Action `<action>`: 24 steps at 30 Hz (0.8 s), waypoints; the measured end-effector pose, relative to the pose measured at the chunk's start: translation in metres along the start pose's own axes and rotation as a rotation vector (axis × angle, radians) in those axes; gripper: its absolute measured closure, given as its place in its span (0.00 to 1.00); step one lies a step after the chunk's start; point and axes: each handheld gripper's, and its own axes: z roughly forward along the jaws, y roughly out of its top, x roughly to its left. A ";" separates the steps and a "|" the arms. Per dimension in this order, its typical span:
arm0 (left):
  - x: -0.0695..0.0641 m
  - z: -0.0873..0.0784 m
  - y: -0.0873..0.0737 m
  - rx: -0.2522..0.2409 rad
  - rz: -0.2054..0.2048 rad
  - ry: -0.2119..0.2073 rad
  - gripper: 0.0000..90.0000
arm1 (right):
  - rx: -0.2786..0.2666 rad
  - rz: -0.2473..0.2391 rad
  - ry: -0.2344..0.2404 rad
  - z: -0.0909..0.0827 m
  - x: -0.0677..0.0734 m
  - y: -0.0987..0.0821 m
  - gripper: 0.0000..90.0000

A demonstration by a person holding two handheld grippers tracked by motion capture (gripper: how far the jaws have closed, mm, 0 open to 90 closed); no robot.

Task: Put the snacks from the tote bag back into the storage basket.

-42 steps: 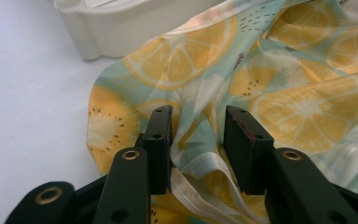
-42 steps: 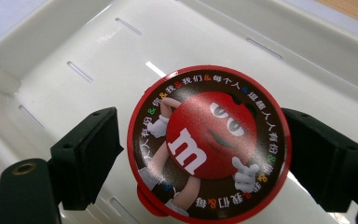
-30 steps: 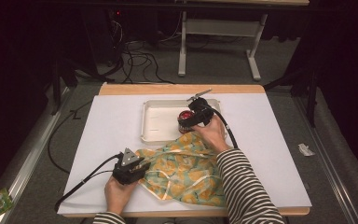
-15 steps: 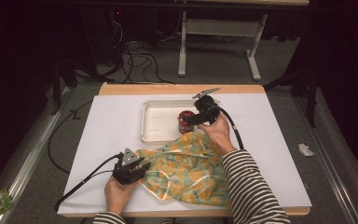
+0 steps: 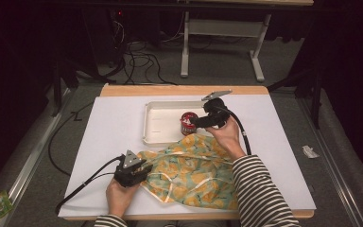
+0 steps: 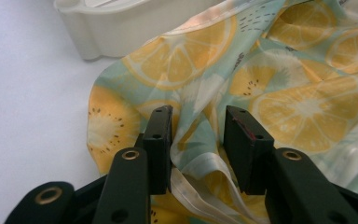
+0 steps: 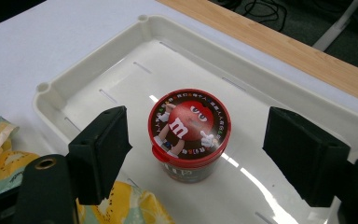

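Note:
A red candy tub (image 5: 187, 124) (image 7: 189, 135) stands upright in the white tray (image 5: 147, 124) (image 7: 51, 88). My right gripper (image 5: 197, 122) (image 7: 198, 126) hovers just right of it, open. Its jaws have just been closing a little; the tub sits beyond and below the tips, untouched. A lemon-print cloth bag (image 5: 194, 170) (image 6: 298, 93) lies crumpled in front of the tray. My left gripper (image 5: 145, 168) (image 6: 198, 116) rests on the bag's left edge, its jaws part open. A fold and the white hem lie between them, and I see no pinch on it.
The tray (image 6: 112, 32) sits mid-table on a white sheet (image 5: 108, 142), with the bag's edge against its front wall. A wooden table edge (image 5: 184, 90) runs behind it. Cables trail from both grippers, one over the left front edge.
My right gripper has lifted and drawn back to the right, away from the tub, which stays in the tray. The left gripper and the bag have not moved.

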 end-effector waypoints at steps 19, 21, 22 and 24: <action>0.000 0.000 0.000 0.000 -0.001 -0.005 0.68 | -0.053 -0.016 0.029 -0.028 0.008 -0.001 0.35; 0.000 0.000 0.000 0.000 0.000 -0.005 0.68 | -0.060 -0.017 0.036 -0.031 0.008 -0.001 0.35; 0.000 0.000 0.000 0.000 -0.001 -0.006 0.68 | -0.062 -0.018 0.040 -0.032 0.008 -0.001 0.36; 0.000 0.000 0.000 0.000 0.000 -0.007 0.67 | -0.063 -0.020 0.040 -0.035 0.009 -0.001 0.37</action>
